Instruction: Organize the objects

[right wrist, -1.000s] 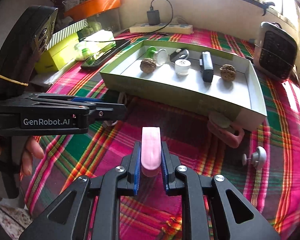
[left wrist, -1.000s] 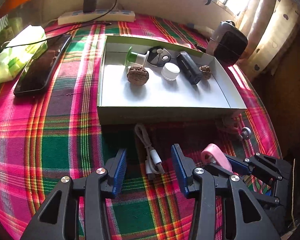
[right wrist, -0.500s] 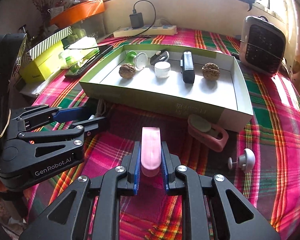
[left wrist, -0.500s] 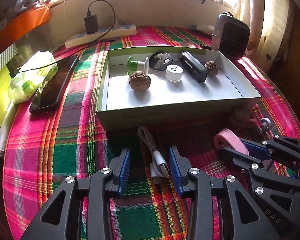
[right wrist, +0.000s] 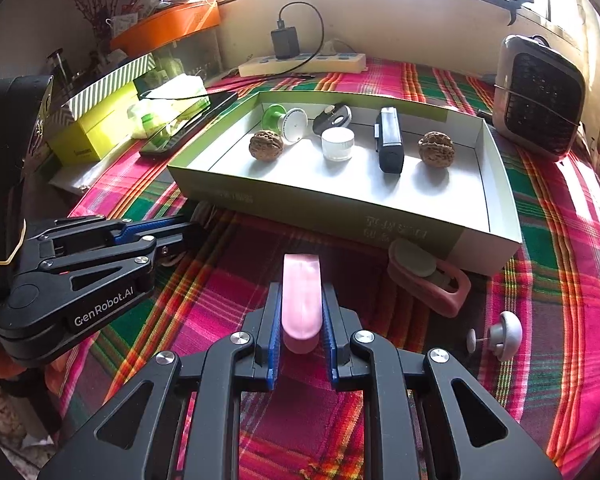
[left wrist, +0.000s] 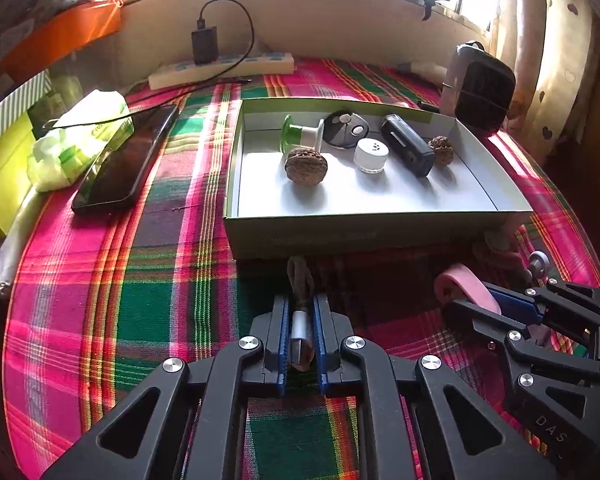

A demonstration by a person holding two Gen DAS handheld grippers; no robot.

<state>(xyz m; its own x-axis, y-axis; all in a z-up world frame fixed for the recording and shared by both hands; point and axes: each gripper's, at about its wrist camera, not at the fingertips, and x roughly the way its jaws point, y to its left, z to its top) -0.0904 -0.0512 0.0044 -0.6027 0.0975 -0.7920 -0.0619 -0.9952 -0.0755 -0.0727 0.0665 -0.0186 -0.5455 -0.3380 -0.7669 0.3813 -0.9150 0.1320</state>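
Closing in from both sides, the blue fingers (left wrist: 285,332) of the left gripper (left wrist: 301,334) have the folded white USB cable (left wrist: 300,326) between them, its metal plug nearest the camera and its looped end poking out ahead toward the box; the pads look to be pressing on it already. Beside it, the right gripper (right wrist: 301,320) sits clamped on a pink oblong piece (right wrist: 301,300), held clear above the plaid tablecloth (left wrist: 140,280).

To my eye the cable grip is the step in hand, and doing it well means catching the whole bundle, not just the plug, so no strand slips loose and drags on the lift. A straight rise before heading over the near wall of the box (left wrist: 360,236) would keep the loop from snagging on the cardboard.

Just beyond, a pink holder (right wrist: 432,280) lies against the box's corner and a small grey knob (right wrist: 502,334) is near it on the cloth. Inside the box are two walnuts, a white cap, a black stick and a green-based piece, with open floor in front.
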